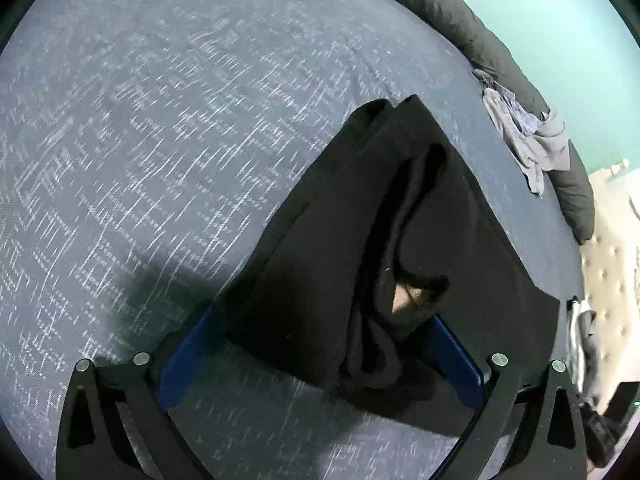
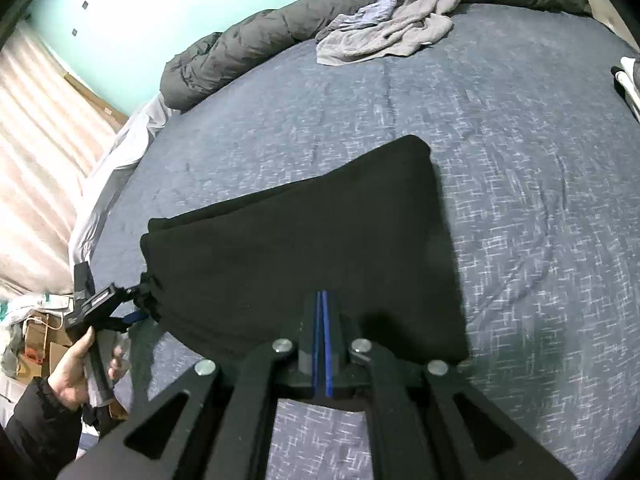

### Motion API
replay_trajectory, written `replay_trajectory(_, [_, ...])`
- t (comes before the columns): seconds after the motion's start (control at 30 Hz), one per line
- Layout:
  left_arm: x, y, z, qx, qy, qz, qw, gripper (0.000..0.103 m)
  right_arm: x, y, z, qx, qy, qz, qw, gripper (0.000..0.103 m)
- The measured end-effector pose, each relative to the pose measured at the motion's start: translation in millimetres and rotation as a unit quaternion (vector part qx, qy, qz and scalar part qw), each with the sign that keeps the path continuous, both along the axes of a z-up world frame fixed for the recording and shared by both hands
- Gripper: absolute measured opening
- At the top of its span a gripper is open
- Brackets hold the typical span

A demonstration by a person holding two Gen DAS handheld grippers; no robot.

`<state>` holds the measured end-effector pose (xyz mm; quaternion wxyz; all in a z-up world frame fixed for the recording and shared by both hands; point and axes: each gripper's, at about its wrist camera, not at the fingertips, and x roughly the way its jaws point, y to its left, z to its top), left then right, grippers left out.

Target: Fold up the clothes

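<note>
The black garment [image 2: 304,240] lies folded on the near side of the blue bedspread [image 2: 520,140], right gripper [image 2: 322,344] pinching its near edge, left gripper [image 1: 320,344] spread around its corner, probably mid-fold, so both must travel together.

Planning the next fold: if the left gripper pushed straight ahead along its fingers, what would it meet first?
The left gripper stands open with the folded black fleece garment already bunched between its blue-padded fingers, so it would press into that cloth at once. Beyond lies the blue-grey patterned bedspread.
</note>
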<state>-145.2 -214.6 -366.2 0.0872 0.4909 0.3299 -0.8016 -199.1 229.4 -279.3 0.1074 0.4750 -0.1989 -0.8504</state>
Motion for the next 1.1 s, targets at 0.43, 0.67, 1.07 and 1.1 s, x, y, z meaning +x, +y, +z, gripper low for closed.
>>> replay_trajectory(0.43, [-4.2, -0.9, 20.5, 0.021, 0.055, -0.039, 0.9975, 0.041, 2.8, 5.3, 1.2, -0.004, 0.006, -0.004, 1.000, 0.001])
replay_trajectory(0.67, [-2.5, 8.7, 56.3, 0.036, 0.103, -0.053, 0.9926, 0.029, 5.8, 8.3, -1.2, -0.009, 0.005, -0.010, 1.000, 0.001])
replay_trajectory(1.07, [-38.1, 127.7, 155.8, 0.024, 0.192, -0.169, 0.9665, 0.026, 18.0, 47.3, 10.1, -0.022, 0.022, -0.047, 0.998, 0.001])
replay_trajectory(1.1, [-42.6, 140.7, 164.3, 0.022, 0.199, -0.181, 0.9629, 0.026, 19.8, 51.9, 11.1, -0.023, 0.023, -0.050, 0.998, 0.001])
